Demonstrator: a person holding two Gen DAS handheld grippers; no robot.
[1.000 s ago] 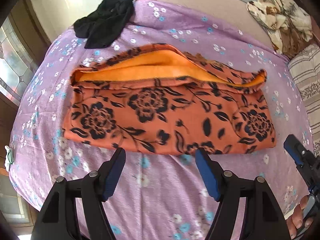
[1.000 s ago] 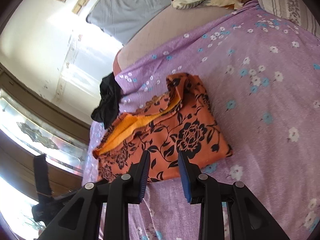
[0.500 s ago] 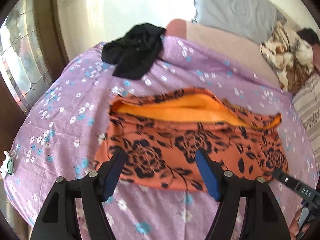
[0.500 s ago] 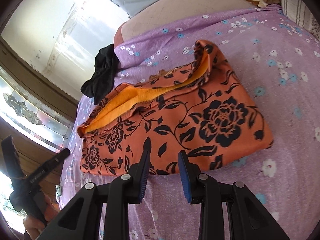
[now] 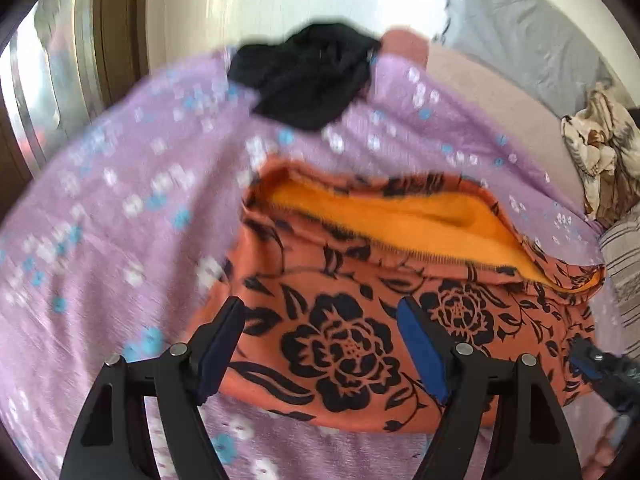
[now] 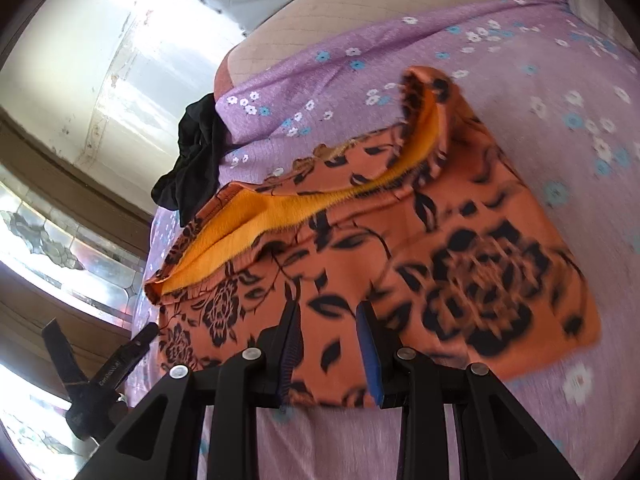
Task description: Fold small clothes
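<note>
An orange garment with black flowers (image 5: 380, 304) lies folded on the purple flowered bedsheet (image 5: 120, 216), its plain orange inner side showing along the far edge. It also shows in the right wrist view (image 6: 420, 248). My left gripper (image 5: 320, 356) is open and empty over the garment's near left part. My right gripper (image 6: 329, 348) is open and empty over the garment's near edge. The left gripper shows at the lower left of the right wrist view (image 6: 100, 364); the right gripper shows at the right edge of the left wrist view (image 5: 600, 368).
A black garment (image 5: 308, 76) lies crumpled at the sheet's far edge, also in the right wrist view (image 6: 196, 156). A grey pillow (image 5: 528, 36), a patterned cloth (image 5: 600, 152) and striped bedding (image 5: 624, 268) lie to the right. A window (image 6: 60, 248) is on the left.
Both grippers have moved forward from in front of the garment to over its near edge. The left one has also swung left and tilted up. Both stay open.
</note>
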